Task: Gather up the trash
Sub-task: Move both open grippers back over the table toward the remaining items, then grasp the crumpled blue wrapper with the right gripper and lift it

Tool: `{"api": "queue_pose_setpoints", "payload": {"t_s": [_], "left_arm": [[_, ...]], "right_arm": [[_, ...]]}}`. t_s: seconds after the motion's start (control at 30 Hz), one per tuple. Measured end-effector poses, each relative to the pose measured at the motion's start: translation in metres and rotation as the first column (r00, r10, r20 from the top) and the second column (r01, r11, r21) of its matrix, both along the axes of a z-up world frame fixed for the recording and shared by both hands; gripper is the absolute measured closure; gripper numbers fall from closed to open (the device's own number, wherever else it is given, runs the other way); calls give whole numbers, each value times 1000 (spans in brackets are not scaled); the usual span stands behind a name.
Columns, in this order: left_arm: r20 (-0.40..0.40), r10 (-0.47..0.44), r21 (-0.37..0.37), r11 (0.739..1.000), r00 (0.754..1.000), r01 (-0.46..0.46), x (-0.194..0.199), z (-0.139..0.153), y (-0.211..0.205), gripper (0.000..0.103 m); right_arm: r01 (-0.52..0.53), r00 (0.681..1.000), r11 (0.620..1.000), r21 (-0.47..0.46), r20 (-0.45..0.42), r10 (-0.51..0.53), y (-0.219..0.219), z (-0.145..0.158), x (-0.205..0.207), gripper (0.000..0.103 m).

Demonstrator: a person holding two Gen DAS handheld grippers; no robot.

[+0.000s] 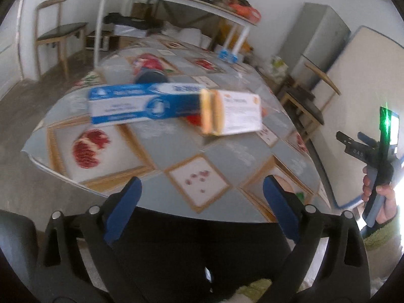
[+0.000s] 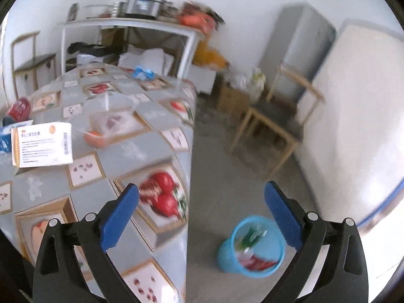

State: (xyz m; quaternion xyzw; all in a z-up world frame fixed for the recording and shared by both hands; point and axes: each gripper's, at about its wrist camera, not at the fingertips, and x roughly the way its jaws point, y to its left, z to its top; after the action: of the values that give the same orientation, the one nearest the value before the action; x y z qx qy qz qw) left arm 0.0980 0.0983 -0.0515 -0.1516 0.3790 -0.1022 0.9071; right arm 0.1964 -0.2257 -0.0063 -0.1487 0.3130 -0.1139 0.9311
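Done: blue bin on floor holds some wrappers | Left: blue box, white box, red packet on surface | left claw, right claw both agape, empty.

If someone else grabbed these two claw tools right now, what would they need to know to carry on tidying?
Left gripper: open, empty, aimed over the table.
Right gripper: open, empty, above the floor beside the table.
Blue bin: on the floor by the table's edge, already holding some rubbish.
Left to collect: long blue box and white-and-orange box lying together mid-table; a red packet further back; a blue wrapper at the far end. A clear container with something orange also sits there; too blurred to identify.
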Motion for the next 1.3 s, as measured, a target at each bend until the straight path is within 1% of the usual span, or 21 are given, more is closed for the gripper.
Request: {"api": "queue_pose_setpoints", "payload": {"t_s": [0.1,0.2,0.33,0.43,0.5,0.53,0.57,0.6,0.67,0.7,0.73,0.77,0.8,0.83,0.9,0.93,0.97,1.03,1.13,1.23,1.3], "left_arm": [[14,20,-9,1000,1000,-20,2,1,13,8],[14,28,-37,999,1000,-27,8,1,22,8],[31,35,-118,993,999,-31,13,1,33,8],[27,27,-111,994,999,-24,23,1,34,8],[34,-4,-124,992,999,8,31,3,34,8],[40,-22,-140,990,999,28,36,5,33,8],[47,-39,-156,987,998,46,42,7,33,8],[53,-44,-163,985,998,52,46,8,34,8],[67,-44,-171,984,997,55,54,12,36,8],[76,-39,-174,983,996,52,60,13,38,8],[83,-33,-177,983,996,47,65,15,40,8],[88,-20,-180,983,996,35,71,16,44,9],[92,-12,-182,983,996,29,74,17,47,9],[100,-2,-185,982,995,21,79,19,52,8],[113,16,-195,981,994,7,85,22,63,8],[115,28,-206,979,993,-4,89,22,70,8],[116,42,-223,975,992,-15,93,22,79,8],[117,64,-246,969,991,-33,100,23,92,8],[125,105,-265,962,987,-69,104,25,113,9],[125,144,-280,954,982,-104,106,22,130,9],[123,161,-308,944,979,-116,106,18,139,9]], "right_arm": [[-96,995,993,64,35,94,14,15,6,7],[-181,982,972,149,74,171,22,27,14,7],[-243,970,944,225,72,233,28,38,43,7],[-312,950,916,252,75,303,31,53,79,7],[-356,934,898,259,70,350,34,60,109,7],[-386,921,883,269,49,387,38,64,138,7],[-405,910,872,275,26,414,42,64,157,7],[-420,900,865,274,0,436,45,64,179,7],[-439,883,863,250,-60,466,55,60,236,7],[-437,879,868,236,-92,468,59,57,262,7],[-431,879,879,205,-124,460,64,52,296,7],[-421,881,886,194,-146,450,67,47,322,7],[-399,884,896,196,-179,433,70,40,359,7],[-381,886,902,205,-198,419,70,34,382,7],[-315,897,918,241,-242,371,71,17,445,7],[-291,901,923,253,-253,353,70,10,465,7],[-259,902,926,276,-273,334,70,0,494,7],[-205,906,934,291,-305,294,72,-17,531,7],[-141,901,941,308,-354,251,75,-43,574,7],[-101,894,955,280,-396,211,76,-64,595,8],[-84,882,959,271,-427,198,74,-75,605,19]]}}
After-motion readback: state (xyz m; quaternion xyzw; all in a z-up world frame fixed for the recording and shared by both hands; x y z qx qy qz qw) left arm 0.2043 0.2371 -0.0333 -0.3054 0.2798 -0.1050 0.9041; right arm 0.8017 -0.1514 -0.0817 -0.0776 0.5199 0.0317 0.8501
